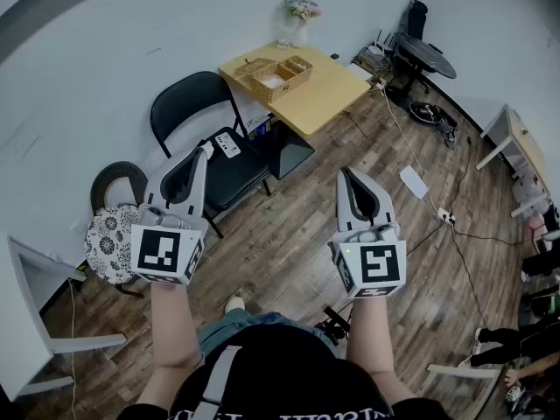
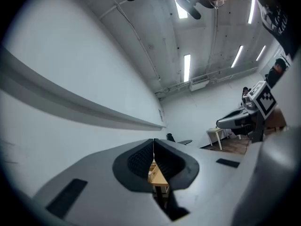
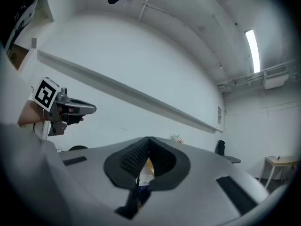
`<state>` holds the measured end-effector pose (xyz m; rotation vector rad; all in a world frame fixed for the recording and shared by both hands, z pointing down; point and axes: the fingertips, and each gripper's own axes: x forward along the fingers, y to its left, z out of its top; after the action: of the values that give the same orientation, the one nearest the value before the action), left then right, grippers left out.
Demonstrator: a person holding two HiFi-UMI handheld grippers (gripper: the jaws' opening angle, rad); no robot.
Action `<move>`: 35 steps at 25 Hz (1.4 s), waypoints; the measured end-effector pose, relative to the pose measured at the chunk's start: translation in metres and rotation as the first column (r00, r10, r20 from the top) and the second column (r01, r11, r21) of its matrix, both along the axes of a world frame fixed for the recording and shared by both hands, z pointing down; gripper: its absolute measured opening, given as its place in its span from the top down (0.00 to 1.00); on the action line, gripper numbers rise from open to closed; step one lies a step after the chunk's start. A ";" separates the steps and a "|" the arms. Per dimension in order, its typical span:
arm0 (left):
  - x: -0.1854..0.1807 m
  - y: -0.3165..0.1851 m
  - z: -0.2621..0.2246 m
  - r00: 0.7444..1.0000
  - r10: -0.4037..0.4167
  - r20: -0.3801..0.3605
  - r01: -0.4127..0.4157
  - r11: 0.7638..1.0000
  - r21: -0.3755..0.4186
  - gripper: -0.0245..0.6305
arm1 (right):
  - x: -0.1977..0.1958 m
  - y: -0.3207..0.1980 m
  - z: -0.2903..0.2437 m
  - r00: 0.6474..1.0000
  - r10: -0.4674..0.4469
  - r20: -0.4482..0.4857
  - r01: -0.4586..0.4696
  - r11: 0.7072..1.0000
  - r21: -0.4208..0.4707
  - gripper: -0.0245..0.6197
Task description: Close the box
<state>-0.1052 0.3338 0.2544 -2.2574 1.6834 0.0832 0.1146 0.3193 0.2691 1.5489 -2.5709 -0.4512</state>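
A light wooden box (image 1: 280, 74) stands open on the yellow table (image 1: 328, 94) by the far wall, well ahead of both grippers. My left gripper (image 1: 203, 150) is held in the air over the black chair; its jaws are shut with nothing between them. My right gripper (image 1: 344, 173) hangs over the wood floor, also shut and empty. In the left gripper view the ribbed pads (image 2: 141, 157) meet at the tips, and a sliver of the yellow table (image 2: 156, 174) shows below them. The right gripper view shows its pads (image 3: 134, 157) likewise touching.
A black folding chair (image 1: 188, 103) with a white remote (image 1: 227, 144) stands left of the table. A patterned stool (image 1: 109, 239) is further left. Flowers in a vase (image 1: 300, 14) sit by the wall. Cables and a power strip (image 1: 443, 217) cross the floor at right.
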 end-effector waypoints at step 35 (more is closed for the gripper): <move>-0.154 -0.139 0.059 0.989 -0.131 -0.066 0.119 0.980 -0.159 0.57 | -0.139 -0.157 0.049 0.991 -0.051 0.125 0.075 0.979 -0.191 0.49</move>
<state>-0.2593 0.1947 0.3130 -2.2770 1.9292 0.0103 -0.0243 0.1624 0.3185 1.4724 -2.6650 -0.1093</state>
